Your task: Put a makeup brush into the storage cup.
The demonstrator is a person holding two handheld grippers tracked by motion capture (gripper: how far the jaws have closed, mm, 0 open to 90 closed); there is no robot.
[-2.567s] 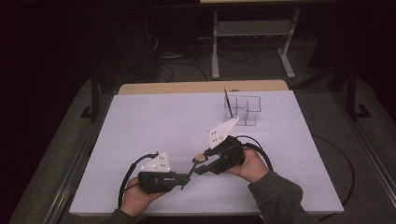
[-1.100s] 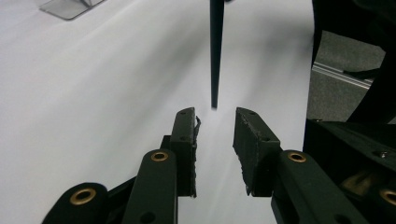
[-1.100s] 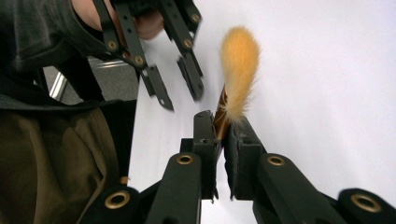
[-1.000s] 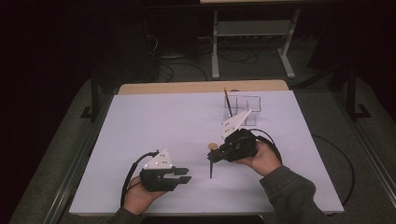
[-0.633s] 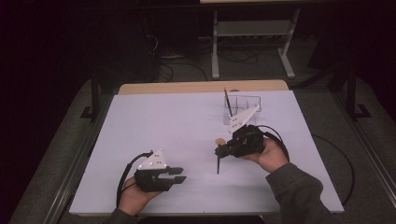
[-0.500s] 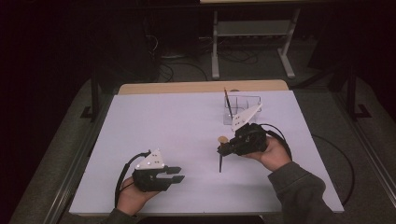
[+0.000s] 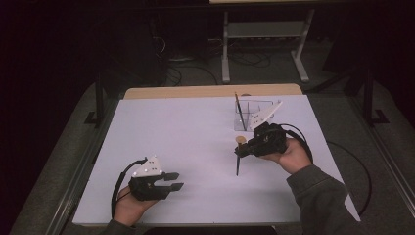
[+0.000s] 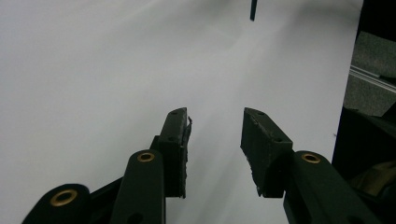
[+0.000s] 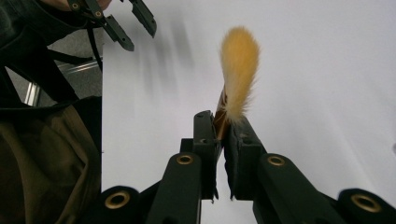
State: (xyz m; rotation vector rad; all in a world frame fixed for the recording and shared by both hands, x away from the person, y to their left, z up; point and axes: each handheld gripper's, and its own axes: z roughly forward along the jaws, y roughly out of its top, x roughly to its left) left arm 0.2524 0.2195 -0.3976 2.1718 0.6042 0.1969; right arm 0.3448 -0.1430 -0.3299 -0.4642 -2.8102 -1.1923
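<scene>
The right gripper (image 7: 243, 150) is clamped on a brush (image 7: 238, 157), tan bristles poking up past the jaws, dark handle hanging toward the white table (image 7: 186, 127); that puts the brush off the table, right of centre, with the clear holder (image 7: 252, 115) just beyond it at 12 o'clock; 1 brush (image 7: 239, 110) already stands in that holder, so I'd judge the pick-up done and the drop-in left. The left gripper (image 7: 172, 180) sits down at 7 o'clock, jaws parted and nothing between them, and they have just been opening. Against the earliest frame, the 2 grippers were close together mid-table; now they are well apart, the right 1 carried toward the holder, the left drawn back to the near edge.
</scene>
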